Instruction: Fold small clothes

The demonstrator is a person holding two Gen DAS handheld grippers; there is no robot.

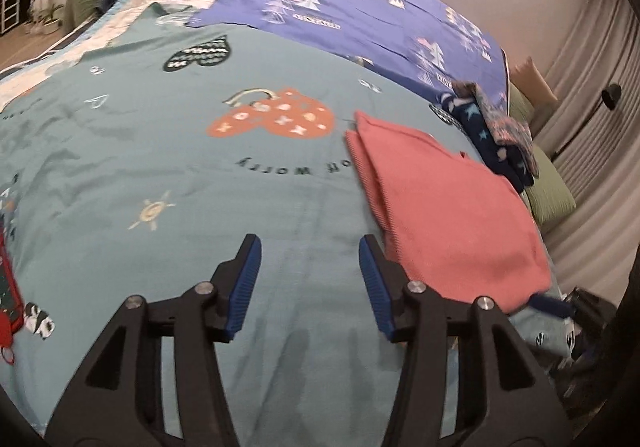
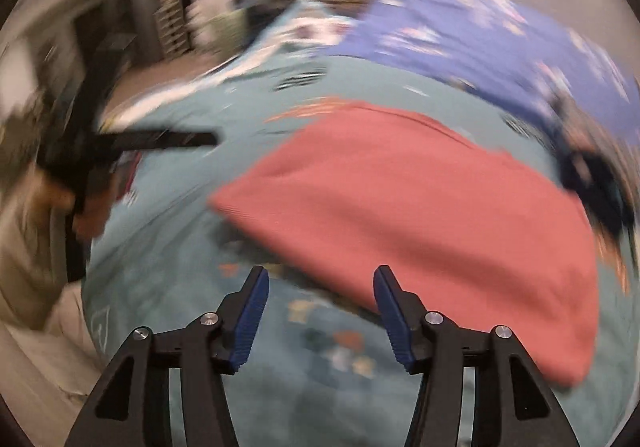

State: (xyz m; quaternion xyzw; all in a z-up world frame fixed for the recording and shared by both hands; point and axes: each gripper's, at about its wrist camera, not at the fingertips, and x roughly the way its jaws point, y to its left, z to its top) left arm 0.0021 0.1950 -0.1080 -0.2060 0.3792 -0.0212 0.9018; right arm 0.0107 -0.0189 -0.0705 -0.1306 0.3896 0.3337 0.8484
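The whole view is smeared by motion blur; the right gripper (image 2: 320, 311), black with blue ribbed pads, has its jaws apart with nothing between them, above a teal printed bedspread (image 2: 168, 247); a folded salmon-pink knit garment (image 2: 420, 215) lies flat just beyond and to the right; a purple patterned sheet (image 2: 460, 31) covers the far side; the left gripper (image 2: 160, 139), dark and blurred, shows at left in a hand (image 2: 88, 207).
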